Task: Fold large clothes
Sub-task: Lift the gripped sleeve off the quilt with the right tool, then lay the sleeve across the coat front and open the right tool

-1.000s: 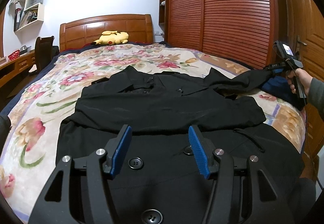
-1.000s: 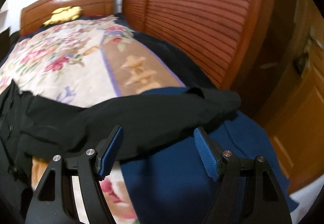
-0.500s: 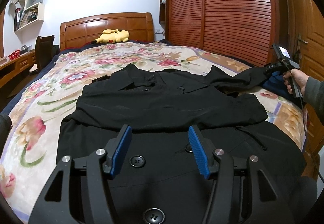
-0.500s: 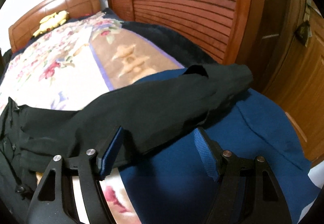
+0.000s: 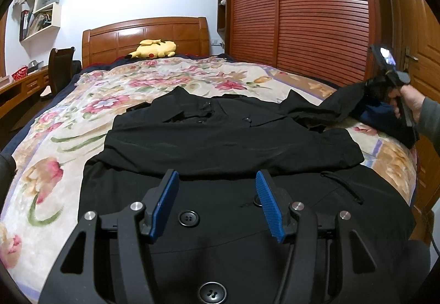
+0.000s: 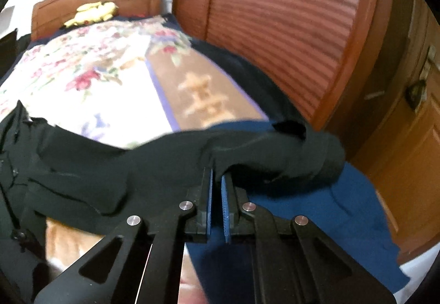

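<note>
Left wrist view: large black button-front coat [image 5: 220,144] spread flat on floral bedspread [image 5: 68,139], 1 sleeve already folded across chest. Left gripper [image 5: 217,188] over near hem, blue pads apart, nothing between. Far right: right gripper [image 5: 368,86] in hand [image 5: 409,100], black sleeve [image 5: 338,106] stretched toward it.

Right wrist view: right gripper [image 6: 216,180] just closed, blue pads clamped on bunched sleeve [image 6: 247,155] cuff, above dark blue cloth [image 6: 316,210] at right bed edge. Blurred.

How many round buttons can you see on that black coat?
4: button between the pads, one at the bottom edge, one half hidden, one near the collar. Folds may hide more.
</note>
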